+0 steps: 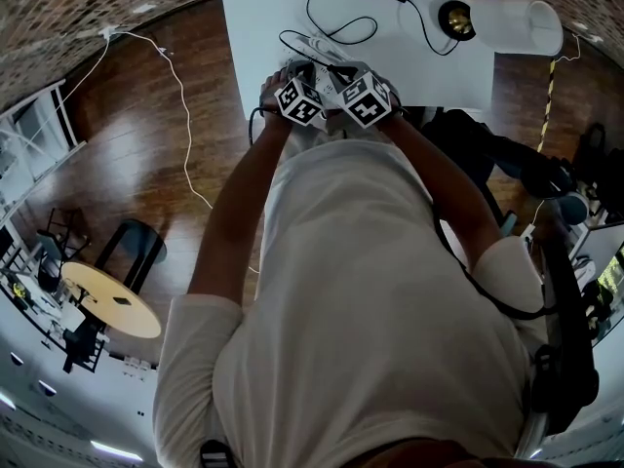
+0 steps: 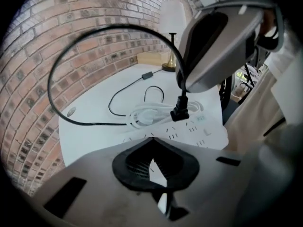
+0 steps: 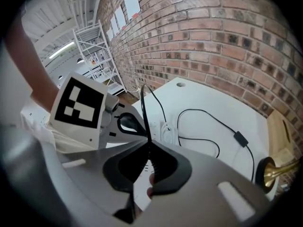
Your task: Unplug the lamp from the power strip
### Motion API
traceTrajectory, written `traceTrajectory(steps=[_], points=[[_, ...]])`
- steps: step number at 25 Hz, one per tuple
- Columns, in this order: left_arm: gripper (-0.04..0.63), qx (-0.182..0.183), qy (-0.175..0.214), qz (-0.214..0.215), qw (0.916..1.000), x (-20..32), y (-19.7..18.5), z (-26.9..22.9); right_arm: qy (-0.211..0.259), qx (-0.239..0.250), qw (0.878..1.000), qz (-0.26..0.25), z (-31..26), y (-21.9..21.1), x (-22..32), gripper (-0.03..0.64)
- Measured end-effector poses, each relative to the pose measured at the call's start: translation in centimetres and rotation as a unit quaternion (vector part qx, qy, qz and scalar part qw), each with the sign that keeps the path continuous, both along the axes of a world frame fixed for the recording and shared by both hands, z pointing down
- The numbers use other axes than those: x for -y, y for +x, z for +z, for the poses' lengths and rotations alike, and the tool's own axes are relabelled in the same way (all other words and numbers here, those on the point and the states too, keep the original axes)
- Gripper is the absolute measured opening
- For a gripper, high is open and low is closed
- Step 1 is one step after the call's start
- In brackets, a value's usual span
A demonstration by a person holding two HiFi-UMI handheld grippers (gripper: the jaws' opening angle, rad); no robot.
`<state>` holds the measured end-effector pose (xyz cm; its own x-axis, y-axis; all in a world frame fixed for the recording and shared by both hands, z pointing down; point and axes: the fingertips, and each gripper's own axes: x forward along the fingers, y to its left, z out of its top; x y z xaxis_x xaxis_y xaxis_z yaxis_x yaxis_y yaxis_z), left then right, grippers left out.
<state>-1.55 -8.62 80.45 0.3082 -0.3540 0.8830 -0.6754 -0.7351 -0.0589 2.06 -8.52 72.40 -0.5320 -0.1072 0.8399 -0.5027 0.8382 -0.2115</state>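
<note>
The right gripper (image 3: 147, 148) pinched the lamp cord (image 3: 144, 112), while the plug (image 2: 181, 111), ahead of the left gripper's (image 2: 151, 141) closed, empty jaws, sat tilted at the power strip (image 2: 203, 129), seemingly not quite free.

Person is wearing a pale short-sleeved T-shirt (image 1: 370, 291). A thin dark strap (image 1: 475, 281) is crossing the right shoulder. Left gripper (image 2: 154, 167) and right gripper (image 3: 147, 169) are showing grey shells with black ribbed jaw linings. Each is carrying a cube (image 1: 299, 101) of black-and-white square markers.
</note>
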Motion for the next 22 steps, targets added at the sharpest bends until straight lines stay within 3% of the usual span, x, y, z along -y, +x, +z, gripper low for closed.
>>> traceTrajectory(steps=[12,19,22], points=[[0.003,-0.071,0.053,-0.012,0.9960,0.4,2.0,-6.0,0.011,0.000,1.000,0.018,-0.8,1.0,1.1,0.012],[0.003,-0.105,0.049,-0.032,0.9927,-0.3,2.5,-8.4,0.017,0.004,0.999,0.030,-1.4,1.9,2.2,0.012],[0.003,-0.129,0.029,-0.039,0.9905,-0.8,2.7,-8.9,0.017,0.004,0.999,0.037,-1.4,2.3,2.6,0.012]])
